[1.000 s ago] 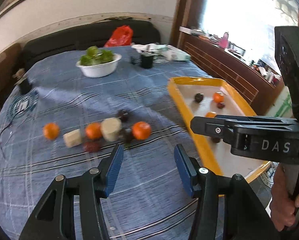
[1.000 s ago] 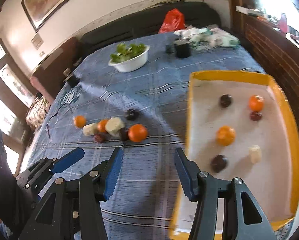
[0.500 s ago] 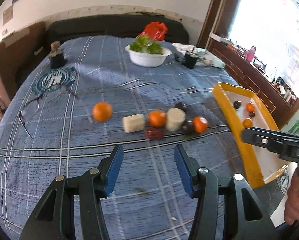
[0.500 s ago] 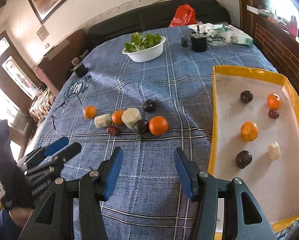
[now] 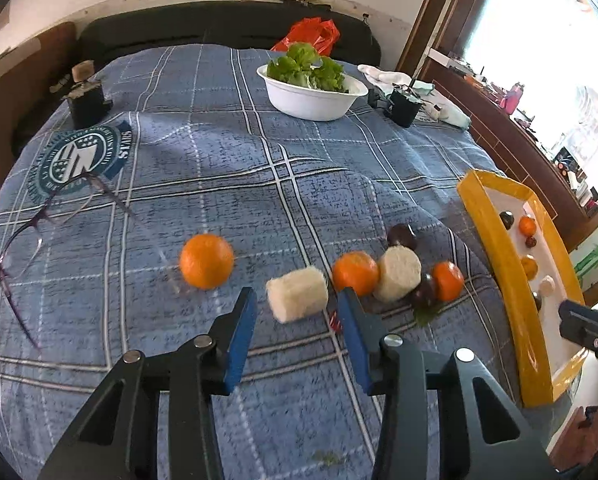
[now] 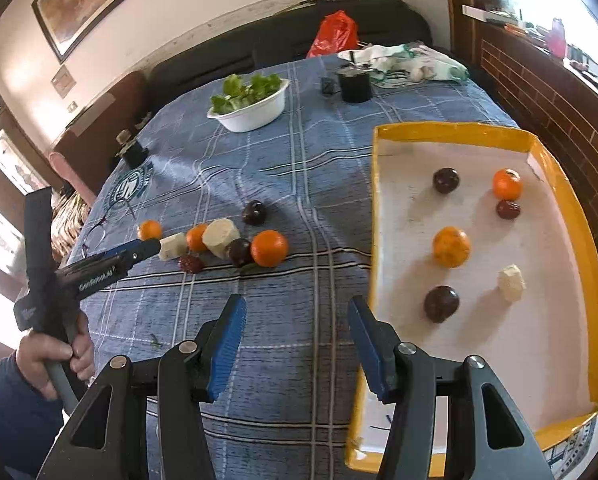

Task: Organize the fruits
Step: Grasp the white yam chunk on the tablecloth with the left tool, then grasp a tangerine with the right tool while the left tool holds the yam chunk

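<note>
I have the left gripper [image 5: 295, 308] coming down on the pale cut chunk [image 5: 298, 294] at the left end of the fruit row on the blue checked cloth [image 5: 219, 184]. Its jaws have just been closing, yet they are unclenched around nothing so far — in the left wrist view the chunk sits just beyond the tips, toward twelve o'clock, with clear cloth showing at each blue pad. The right gripper [image 6: 295, 336] hangs released and empty over the cloth, beside the near-left corner of the yellow tray [image 6: 451, 130].

To do this well, I would stop narrowing until the chunk is truly between the pads, then push on toward twelve o'clock and squeeze across its flat sides rather than its rounded ends. An orange [image 5: 355, 273] lies close at two o'clock from the chunk, and a small dark red fruit [image 6: 191, 264] sits near the right-hand pad — I judge either could be nudged if I drift right. The lone orange [image 5: 206, 255] at ten o'clock is well apart. A gentle grip should do; the chunk looks soft. Then it goes to the tray, away at three o'clock, where six pieces already lie.
</note>
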`<state>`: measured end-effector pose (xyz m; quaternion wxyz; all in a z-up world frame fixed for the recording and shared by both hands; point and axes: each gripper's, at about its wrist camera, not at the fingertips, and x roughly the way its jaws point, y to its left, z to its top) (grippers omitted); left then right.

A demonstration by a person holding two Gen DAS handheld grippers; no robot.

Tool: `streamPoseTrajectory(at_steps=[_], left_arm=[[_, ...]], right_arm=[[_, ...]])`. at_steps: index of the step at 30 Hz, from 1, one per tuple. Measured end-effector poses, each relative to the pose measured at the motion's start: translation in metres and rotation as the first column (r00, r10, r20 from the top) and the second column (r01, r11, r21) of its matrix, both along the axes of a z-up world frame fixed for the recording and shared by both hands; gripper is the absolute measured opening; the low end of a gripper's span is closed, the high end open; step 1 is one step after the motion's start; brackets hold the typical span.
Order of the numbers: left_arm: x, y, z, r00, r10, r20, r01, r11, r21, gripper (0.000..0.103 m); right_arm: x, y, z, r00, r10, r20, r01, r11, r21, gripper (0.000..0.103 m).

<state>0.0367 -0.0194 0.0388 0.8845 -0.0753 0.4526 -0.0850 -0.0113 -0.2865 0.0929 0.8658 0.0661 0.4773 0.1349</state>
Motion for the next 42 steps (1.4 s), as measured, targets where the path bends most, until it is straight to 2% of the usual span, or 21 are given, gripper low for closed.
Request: streamPoseTrajectory(at_steps=[6,13,19,23,28,32,35,42], left_arm=[[0.015,-0.013,-0.011,1.0,-0.018,-0.011,0.018,0.999,0.041,0.041],[0.026,-0.005,-0.028,0.999,0.017,-0.047,-0.016,1.0,0.022,0.034],[0.023,-0.01,-0.031,0.999,0.039,-0.011,-0.039,0.998,0.053,0.033],[0.011,-0.008,-0.026,0.999,0.034,-0.002,-0.034,0.999,0.033,0.033],[-0.017,-0.008,-0.014,1.0,0.019,0.022,-0.02,1.0,0.019,0.033],[-0.036,-0.014,-0.009,0.999,0.006,0.032,-0.007,1.0,0.025,0.033],[-0.047,-0.017,-0.005,0.999,-0.009,0.044,0.007,0.999,0.043,0.033],[-0.063,-0.019,-0.002,0.998,-0.024,0.051,0.021,0.998,0.058,0.033]], right_arm=[[0.001,-0.009,-0.002,1.0,-0.024,-0.006,0.024,1.0,-0.004,0.058],[0.007,0.002,-0.002,1.0,0.025,0.0,-0.026,1.0,0.009,0.058],[0.028,0.018,-0.011,0.996,0.072,-0.043,-0.072,0.997,0.019,0.058],[0.05,0.028,-0.023,0.993,0.082,-0.08,-0.082,0.997,0.005,0.058],[0.075,0.036,-0.037,0.988,0.082,-0.13,-0.077,0.996,0.042,0.057],[0.091,0.041,-0.047,0.983,0.069,-0.173,-0.054,0.995,0.089,0.049],[0.102,0.047,-0.055,0.98,0.058,-0.191,-0.044,0.996,0.078,0.044],[0.115,0.052,-0.071,0.972,0.032,-0.234,-0.011,0.996,0.09,0.044]])
